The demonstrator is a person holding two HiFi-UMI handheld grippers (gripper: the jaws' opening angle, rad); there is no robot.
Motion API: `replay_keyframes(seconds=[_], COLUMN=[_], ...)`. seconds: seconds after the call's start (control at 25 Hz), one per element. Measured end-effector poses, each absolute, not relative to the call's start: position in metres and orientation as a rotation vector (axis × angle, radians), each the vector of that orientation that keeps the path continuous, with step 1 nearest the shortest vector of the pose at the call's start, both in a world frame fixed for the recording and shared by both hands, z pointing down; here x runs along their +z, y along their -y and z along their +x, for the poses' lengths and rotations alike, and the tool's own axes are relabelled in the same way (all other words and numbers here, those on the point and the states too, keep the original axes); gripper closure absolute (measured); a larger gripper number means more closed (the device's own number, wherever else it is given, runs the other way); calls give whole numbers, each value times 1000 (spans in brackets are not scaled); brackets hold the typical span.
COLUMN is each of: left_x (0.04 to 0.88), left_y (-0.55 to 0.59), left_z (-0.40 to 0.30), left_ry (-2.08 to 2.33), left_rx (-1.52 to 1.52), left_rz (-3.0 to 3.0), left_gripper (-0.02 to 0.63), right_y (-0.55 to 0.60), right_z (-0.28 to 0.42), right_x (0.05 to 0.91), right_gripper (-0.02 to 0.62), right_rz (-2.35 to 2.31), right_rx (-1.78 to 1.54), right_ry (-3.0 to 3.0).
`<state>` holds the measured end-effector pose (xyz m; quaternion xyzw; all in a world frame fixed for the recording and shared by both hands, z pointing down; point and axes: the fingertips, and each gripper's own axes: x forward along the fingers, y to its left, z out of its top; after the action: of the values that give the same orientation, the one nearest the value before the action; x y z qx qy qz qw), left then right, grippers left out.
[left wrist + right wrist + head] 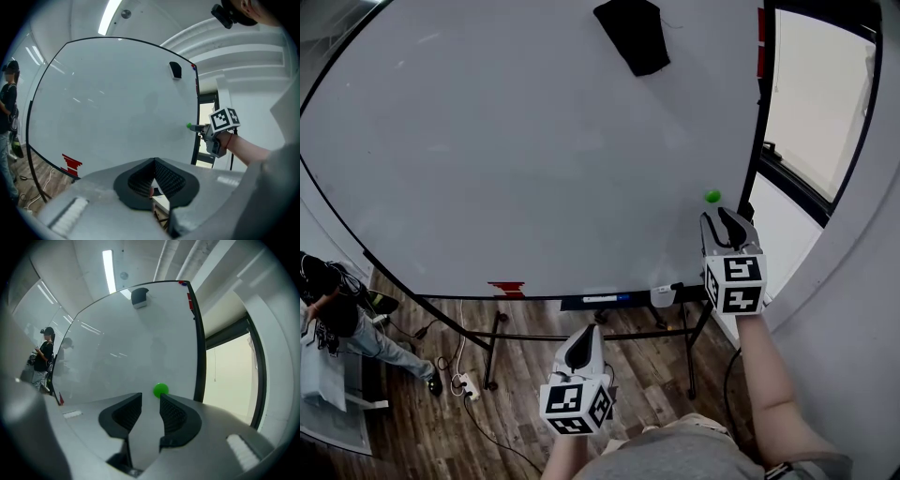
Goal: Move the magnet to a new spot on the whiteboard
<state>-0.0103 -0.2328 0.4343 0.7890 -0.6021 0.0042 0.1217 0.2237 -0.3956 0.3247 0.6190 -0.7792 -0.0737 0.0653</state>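
The light is bright and even, coming from a ceiling strip light [110,16] overhead. The whiteboard [534,141] takes it softly, and pale streaks of glare cross its left part in both gripper views. The opening to the right of the board [232,376] is washed out to a flat cream. The floor [487,412] below is dimmer. All three pictures bend strongly towards the edges, so the board's frame bows, and the two gripper views fade into black corners. Close to the lens, the left gripper [153,161] and right gripper [150,397] look soft, while the board beyond stays fairly sharp.
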Motion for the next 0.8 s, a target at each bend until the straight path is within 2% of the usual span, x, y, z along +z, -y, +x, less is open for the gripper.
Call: replay_keyframes(seconds=[0.16, 0.8], left_x=[436, 436], left_y=[236, 242], left_z=[-18, -24], left_ry=[1776, 1805], left_rx=[-3, -35], left_rz=[2278, 2253], left_gripper=[603, 603], right_y=[409, 429], right_z=[227, 232], right_x=[321, 314], right_gripper=[451, 469], right_rz=[1898, 1946], right_rx=[-232, -287], right_ry=[2324, 2253])
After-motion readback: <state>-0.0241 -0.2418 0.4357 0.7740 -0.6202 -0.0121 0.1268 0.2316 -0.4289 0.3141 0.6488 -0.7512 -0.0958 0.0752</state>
